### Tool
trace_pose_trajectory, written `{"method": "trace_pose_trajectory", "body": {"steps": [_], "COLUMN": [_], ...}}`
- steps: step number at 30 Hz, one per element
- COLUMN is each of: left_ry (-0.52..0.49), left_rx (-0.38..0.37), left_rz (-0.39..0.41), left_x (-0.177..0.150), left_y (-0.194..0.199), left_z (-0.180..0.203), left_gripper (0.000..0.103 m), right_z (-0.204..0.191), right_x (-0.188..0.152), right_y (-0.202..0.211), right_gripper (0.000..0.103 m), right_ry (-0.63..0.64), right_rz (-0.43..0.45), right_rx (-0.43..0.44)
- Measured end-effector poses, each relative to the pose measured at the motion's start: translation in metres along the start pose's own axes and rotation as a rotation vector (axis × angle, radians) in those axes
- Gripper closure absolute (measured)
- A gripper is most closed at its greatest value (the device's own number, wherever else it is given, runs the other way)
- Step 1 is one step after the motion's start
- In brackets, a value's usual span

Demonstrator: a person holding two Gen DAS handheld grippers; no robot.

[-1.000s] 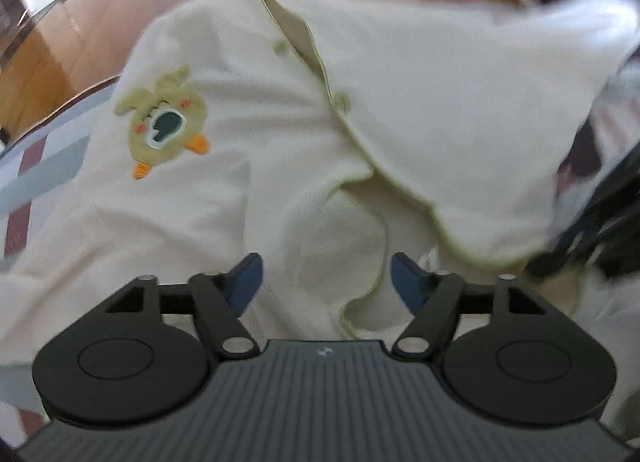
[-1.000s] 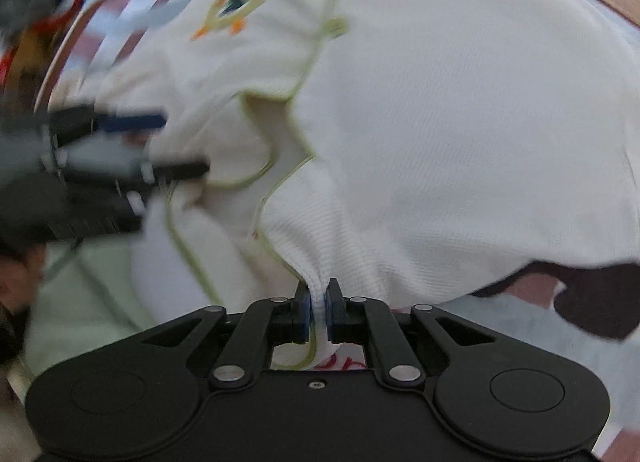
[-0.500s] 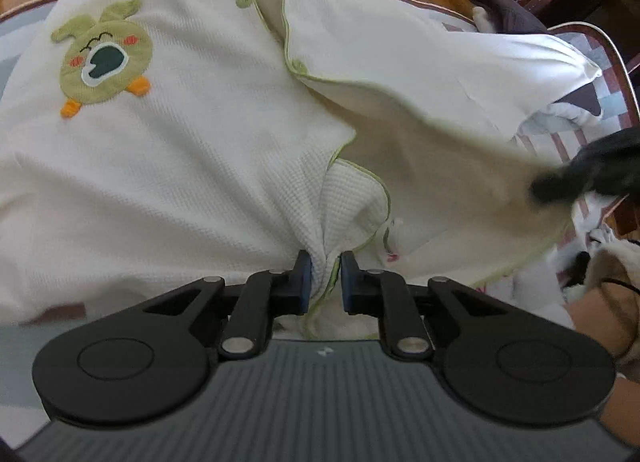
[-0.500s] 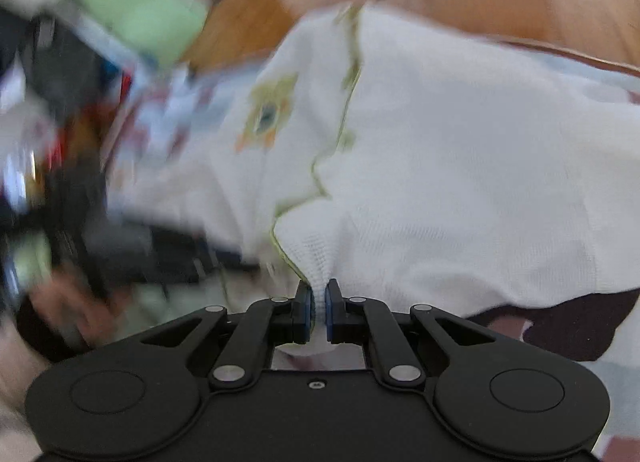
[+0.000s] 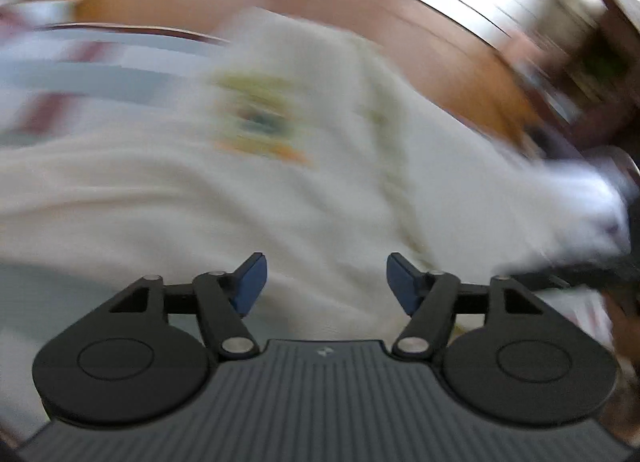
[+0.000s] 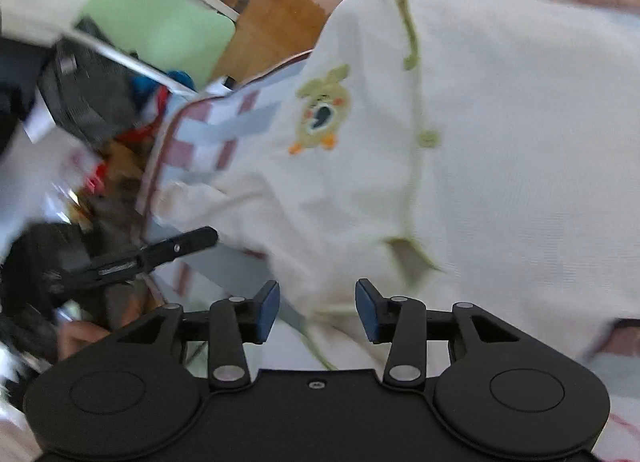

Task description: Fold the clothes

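cream garment point(image 6: 500, 150) lies ahead of both spread fingers point(image 6: 267, 312).

Home rm: wood floor point(image 6: 276, 22), checked cloth point(image 6: 224, 130) w/ kid's top point(image 6: 500, 142), clutter point(image 6: 100, 102).

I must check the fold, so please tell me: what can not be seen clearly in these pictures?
- Left wrist view: motion blur smears the cream garment, its green patch and the buttons.
- Right wrist view: the garment's bottom hem is hidden behind the right gripper.
- Right wrist view: the clutter beside the checked cloth is blurred.
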State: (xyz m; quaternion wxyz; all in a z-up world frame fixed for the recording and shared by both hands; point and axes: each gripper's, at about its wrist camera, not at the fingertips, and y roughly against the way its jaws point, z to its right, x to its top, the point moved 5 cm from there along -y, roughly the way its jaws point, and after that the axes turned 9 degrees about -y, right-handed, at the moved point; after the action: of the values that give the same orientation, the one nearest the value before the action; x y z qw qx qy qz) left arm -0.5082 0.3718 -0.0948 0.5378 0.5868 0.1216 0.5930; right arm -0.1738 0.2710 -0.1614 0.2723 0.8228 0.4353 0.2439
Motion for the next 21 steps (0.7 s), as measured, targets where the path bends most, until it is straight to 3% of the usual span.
{"method": "trace_pose_trajectory", "body": {"steps": [2, 4, 9, 11, 15, 17, 18, 19, 20, 21], "left_ry": [0.132, 0.204, 0.412, 0.468, 0.504, 0.484, 0.474, 0.463, 0.432, 0.398], "left_rx": [0.145, 0.233, 0.202, 0.216, 0.273, 0.312, 0.332, 0.351, 0.392, 0.436], "left_rz": [-0.015, -0.011, -0.003, 0.025, 0.094, 0.119, 0.132, 0.145, 0.153, 0.161], "left_x": [-0.007, -0.017, -0.045, -0.047, -0.038, -0.032, -0.029, -0.026, -0.023, -0.02], "left_y": [0.004, 0.008, -0.002, -0.007, -0.013, -0.021, -0.025, -0.029, -0.026, -0.023], "left_z": [-0.055, -0.094, -0.143, -0.158, -0.181, -0.188, -0.192, -0.195, -0.195, -0.194], "left_gripper": [0.037, 0.037, 0.037, 0.037, 0.027, 0.025, 0.025, 0.028, 0.036, 0.099], "right_z": [-0.002, -0.007, -0.052, -0.067, -0.086, -0.091, -0.093, -0.094, -0.096, -0.098], "right_x": [0.007, 0.008, -0.001, -0.009, -0.029, -0.035, -0.037, -0.035, -0.033, -0.031], "right_y": [-0.025, -0.052, -0.09, -0.104, -0.139, -0.15, -0.154, -0.155, -0.156, -0.154], "right_gripper": [0.055, 0.055, 0.054, 0.053, 0.053, 0.054, 0.063, 0.078, 0.097, 0.097], "right_ry": [-0.048, -0.057, 0.122, 0.259, 0.574, 0.704, 0.755, 0.756, 0.756, 0.753], "right_rz": [-0.031, -0.059, -0.164, -0.194, -0.239, -0.192, -0.17, -0.157, -0.144, -0.141], "right_rx": [0.007, -0.023, -0.066, -0.136, -0.306, -0.34, -0.35, -0.337, -0.323, -0.303]}}
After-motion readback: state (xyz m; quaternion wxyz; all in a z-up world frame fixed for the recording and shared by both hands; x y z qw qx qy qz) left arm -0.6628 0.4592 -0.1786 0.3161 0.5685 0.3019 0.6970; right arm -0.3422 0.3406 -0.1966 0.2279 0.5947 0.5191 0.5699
